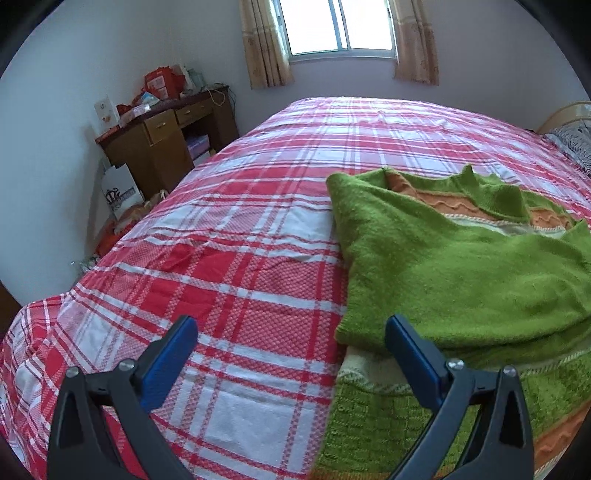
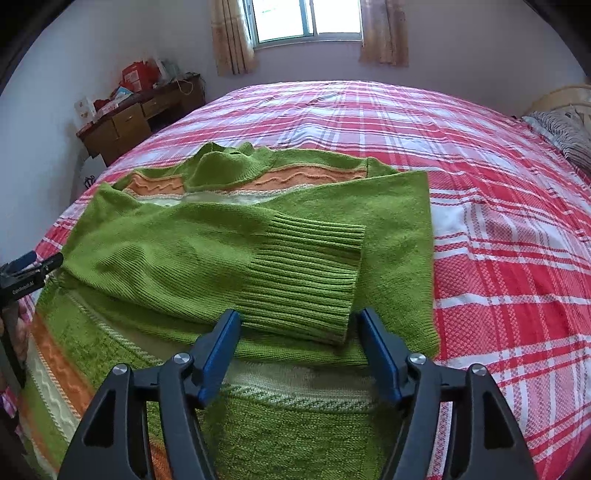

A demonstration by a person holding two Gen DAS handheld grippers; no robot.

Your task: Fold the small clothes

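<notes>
Left wrist view: one green sweater lies on one bed covered in red-and-white plaid; the garment occupies the right half of the picture, with one sleeve folded across its body and orange and cream bands showing at chest and hem; the left tongs stand wide apart with nothing between them, the left finger over bare plaid, the right finger over the sweater's near left edge; whether that finger touches the knit cannot be told. Beyond the bed: one wooden desk against the wall, cluttered with red boxes; one window flanked by two curtains; one white paper bag on the floor.

Right wrist view: the same sweater fills the centre, collar pointing toward the window; two sleeves are folded across the front, the upper one ending in one ribbed cuff; the right tongs stand apart, empty, one finger either side of the cuff's near end without pressing it; the left tongs appear at the left edge beside the sweater; one striped pillow lies at far right.
</notes>
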